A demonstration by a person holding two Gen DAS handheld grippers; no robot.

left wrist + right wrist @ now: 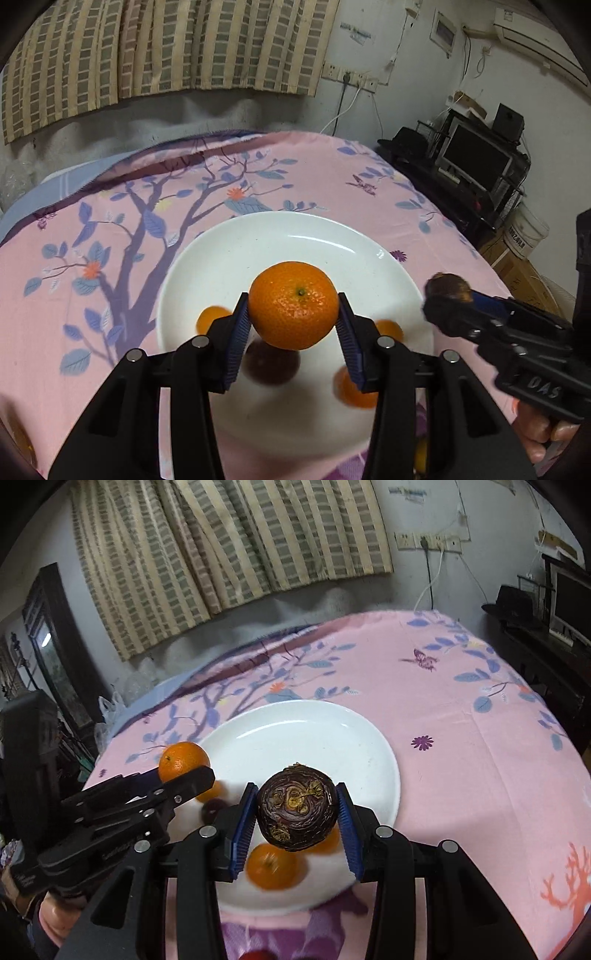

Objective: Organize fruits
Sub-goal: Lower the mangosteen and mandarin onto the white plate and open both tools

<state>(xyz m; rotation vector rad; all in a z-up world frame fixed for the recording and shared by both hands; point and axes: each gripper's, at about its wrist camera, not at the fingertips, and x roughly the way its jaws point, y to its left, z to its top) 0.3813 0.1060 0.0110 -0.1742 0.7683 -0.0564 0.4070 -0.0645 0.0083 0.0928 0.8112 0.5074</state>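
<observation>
My left gripper (293,308) is shut on an orange tangerine (293,295) and holds it above the near part of a white plate (280,236). Several small tangerines (355,392) and one dark purple fruit (271,363) lie on the plate, blurred. My right gripper (297,808) is shut on a wrinkled dark purple passion fruit (297,806) over the plate (306,731). Below it lie two tangerines (271,866). Each view shows the other gripper alongside: the right gripper (445,295) with its dark fruit (447,285), the left gripper (183,777) with its tangerine (183,760).
The plate rests on a pink floral cloth (110,258) spread over a table. Striped curtains (166,48) hang behind. A dark stand with a monitor (472,158) is to the right, and a red item (258,954) shows at the near edge.
</observation>
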